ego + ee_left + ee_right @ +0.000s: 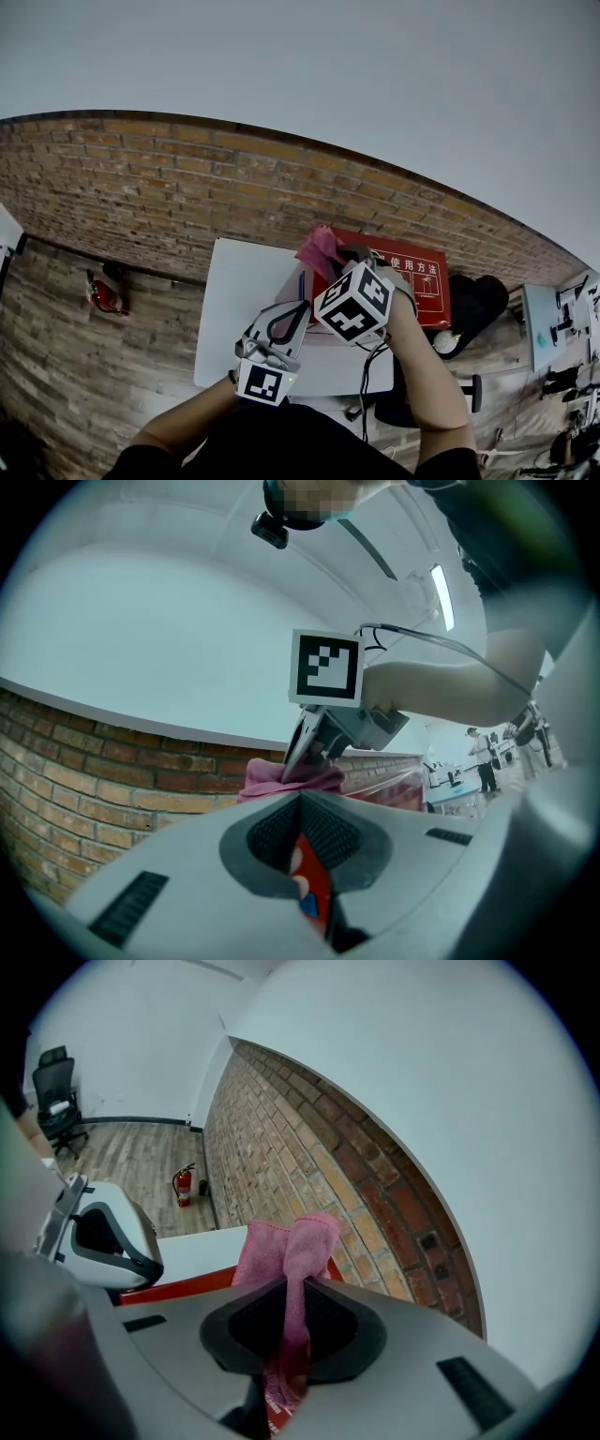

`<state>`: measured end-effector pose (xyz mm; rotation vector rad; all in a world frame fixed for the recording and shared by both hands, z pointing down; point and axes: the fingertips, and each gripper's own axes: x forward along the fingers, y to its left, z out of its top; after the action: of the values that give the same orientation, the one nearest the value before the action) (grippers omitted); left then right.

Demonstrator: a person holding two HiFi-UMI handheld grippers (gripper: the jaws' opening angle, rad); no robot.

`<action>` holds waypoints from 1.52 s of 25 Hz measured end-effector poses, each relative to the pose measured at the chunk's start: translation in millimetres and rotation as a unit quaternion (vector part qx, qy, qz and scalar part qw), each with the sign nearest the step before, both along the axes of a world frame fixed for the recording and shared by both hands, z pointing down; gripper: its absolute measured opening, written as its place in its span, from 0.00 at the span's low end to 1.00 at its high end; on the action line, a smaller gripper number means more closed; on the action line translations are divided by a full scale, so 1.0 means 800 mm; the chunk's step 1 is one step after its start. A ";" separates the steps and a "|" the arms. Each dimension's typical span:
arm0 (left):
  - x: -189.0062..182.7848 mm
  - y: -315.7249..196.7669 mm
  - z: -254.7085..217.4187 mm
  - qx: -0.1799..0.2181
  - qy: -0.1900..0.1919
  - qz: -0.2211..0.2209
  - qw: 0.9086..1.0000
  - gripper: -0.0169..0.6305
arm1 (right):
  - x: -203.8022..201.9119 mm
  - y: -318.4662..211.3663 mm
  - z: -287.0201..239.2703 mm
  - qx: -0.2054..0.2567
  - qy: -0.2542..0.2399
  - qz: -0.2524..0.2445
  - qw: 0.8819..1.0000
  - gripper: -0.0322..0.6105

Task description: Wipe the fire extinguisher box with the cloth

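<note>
The red fire extinguisher box [417, 281] lies flat on the white table [234, 309] against the brick wall. A pink cloth [322, 246] hangs bunched over the box's left end. My right gripper [339, 260] is shut on that cloth, whose fold [298, 1241] sticks up out of the jaws [295, 1283] above the box's red edge [178, 1283]. My left gripper [296, 311] hovers over the table just left of the right one, shut and empty [300, 801]. It faces the right gripper [302, 761], the cloth [281, 782] and the box [394, 785].
A red fire extinguisher [105, 296] stands on the wooden floor by the wall, left of the table. A black bag [473, 305] sits right of the box. An office chair [54, 1091] stands far off. A person [485, 757] stands in the background.
</note>
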<state>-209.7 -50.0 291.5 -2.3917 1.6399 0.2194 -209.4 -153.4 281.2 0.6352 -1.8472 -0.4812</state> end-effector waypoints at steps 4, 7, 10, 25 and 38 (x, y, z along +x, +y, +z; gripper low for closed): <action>0.000 0.001 0.001 -0.003 -0.003 0.001 1.000 0.06 | 0.004 0.014 0.002 -0.033 -0.005 0.010 0.999 0.14; 0.000 0.002 0.000 -0.003 -0.003 0.003 1.000 0.06 | 0.007 0.025 0.004 -0.071 -0.020 0.022 0.997 0.14; 0.000 0.002 0.000 -0.003 -0.002 0.004 1.000 0.06 | 0.009 0.035 0.004 -0.095 -0.024 0.024 0.995 0.14; 0.000 0.003 0.001 -0.002 0.000 0.003 1.000 0.06 | 0.011 0.087 0.009 -0.143 -0.072 0.018 0.987 0.14; 0.003 0.000 0.001 -0.001 -0.009 0.001 1.000 0.06 | 0.026 0.086 0.008 -0.149 -0.113 0.030 0.982 0.14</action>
<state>-207.1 -49.7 292.1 -2.3898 1.6306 0.1962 -188.7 -84.7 287.7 0.5554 -2.0558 -0.0908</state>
